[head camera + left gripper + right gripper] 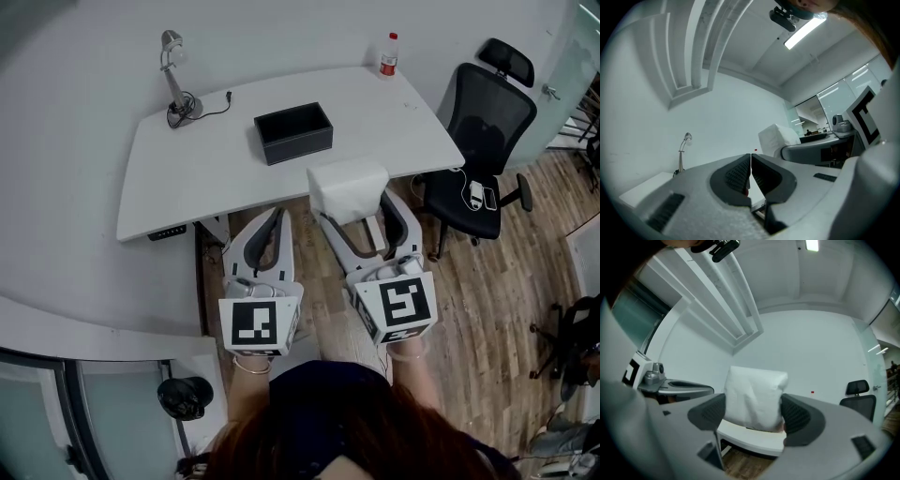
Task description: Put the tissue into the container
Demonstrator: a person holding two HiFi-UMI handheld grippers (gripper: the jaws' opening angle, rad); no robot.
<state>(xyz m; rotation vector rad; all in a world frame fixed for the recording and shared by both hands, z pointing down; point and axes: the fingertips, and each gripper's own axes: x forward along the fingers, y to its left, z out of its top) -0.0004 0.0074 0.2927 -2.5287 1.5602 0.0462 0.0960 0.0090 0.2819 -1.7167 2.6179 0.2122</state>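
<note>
A white tissue pack [348,187] hangs in the air just in front of the white table's near edge, and my right gripper [361,214] is shut on it, jaws spread wide around its sides. In the right gripper view the tissue pack [754,397] fills the gap between the two dark pads of the right gripper [752,414]. The black open container [293,132] stands in the middle of the table [187,178], beyond the pack. My left gripper [278,216] is held beside the right one, shut and empty. In the left gripper view the left gripper [750,159] has its jaws together, with the tissue pack [776,138] to its right.
A small desk lamp [176,84] with a cable stands at the table's back left, and a bottle [388,54] with a red cap at its back right. A black office chair [483,122] stands right of the table on the wooden floor.
</note>
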